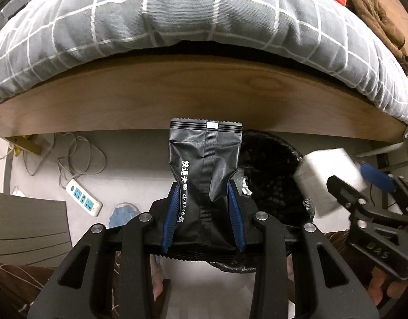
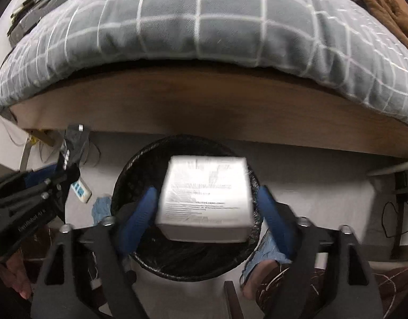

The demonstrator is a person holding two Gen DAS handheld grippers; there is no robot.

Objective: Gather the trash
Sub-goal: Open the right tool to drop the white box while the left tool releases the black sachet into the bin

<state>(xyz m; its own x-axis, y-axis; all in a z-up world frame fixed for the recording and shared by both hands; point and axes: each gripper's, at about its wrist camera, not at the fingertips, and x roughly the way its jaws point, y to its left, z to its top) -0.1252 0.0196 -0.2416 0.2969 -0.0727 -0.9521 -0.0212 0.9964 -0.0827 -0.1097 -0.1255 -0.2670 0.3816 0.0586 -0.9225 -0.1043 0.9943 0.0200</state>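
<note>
A: The white box (image 2: 205, 199), frame centre above the black bin (image 2: 129, 175): stiff, light?

B: Likely. The right tongs (image 2: 206, 212) stand apart, box loose between. The left tongs (image 1: 202, 202) pinch the soft black packet (image 1: 204, 164) mid-body.

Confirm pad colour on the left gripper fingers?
Blue, ribbed pads on the left gripper, clamped on the black packet. Clearest in the left wrist view.
</note>
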